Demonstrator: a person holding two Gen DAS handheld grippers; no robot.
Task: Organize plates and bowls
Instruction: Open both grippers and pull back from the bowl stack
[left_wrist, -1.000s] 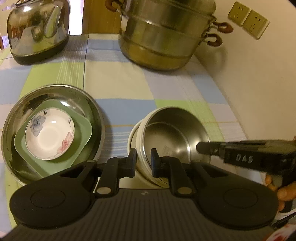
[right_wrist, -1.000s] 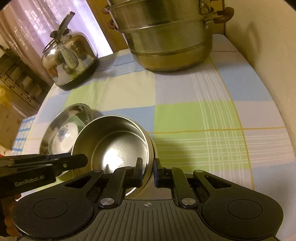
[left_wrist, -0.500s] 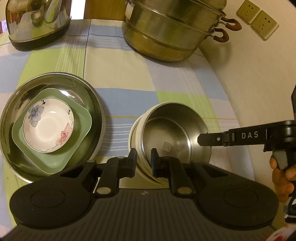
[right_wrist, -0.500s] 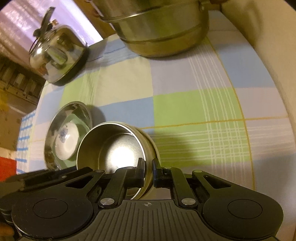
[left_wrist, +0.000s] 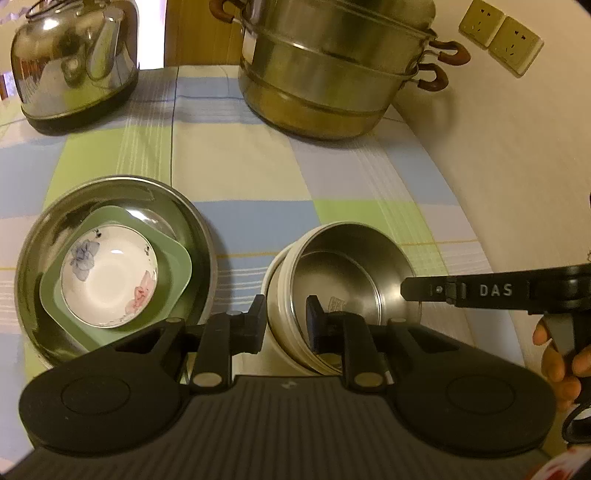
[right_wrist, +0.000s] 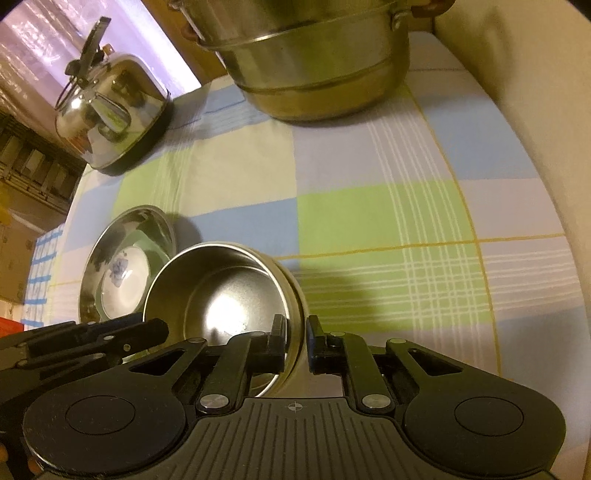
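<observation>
1. Straddling the near rim of the steel bowl (left_wrist: 343, 280): left gripper (left_wrist: 285, 325) has one finger outside the cream outer bowl (left_wrist: 275, 317) and one inside the steel one. Jaws are opening, rim between them, pads look clear of it.
2. Right gripper (right_wrist: 296, 341) does the same at the bowl's opposite rim (right_wrist: 295, 295); jaws opening, wall in the gap, contact hard to tell.
3. Key relation: the nested bowls sit on the checked tablecloth (left_wrist: 258, 177), directly under both fingertip pairs; both hands equally near. Round, so no long axis.
4. The stack of steel basin (left_wrist: 48, 236), green dish (left_wrist: 177, 266) and floral bowl (left_wrist: 109, 277) lies just left of them.
5. Readable writing: "DAS" on the right gripper's arm; a small stamp on the bowl's floor is illegible.
</observation>
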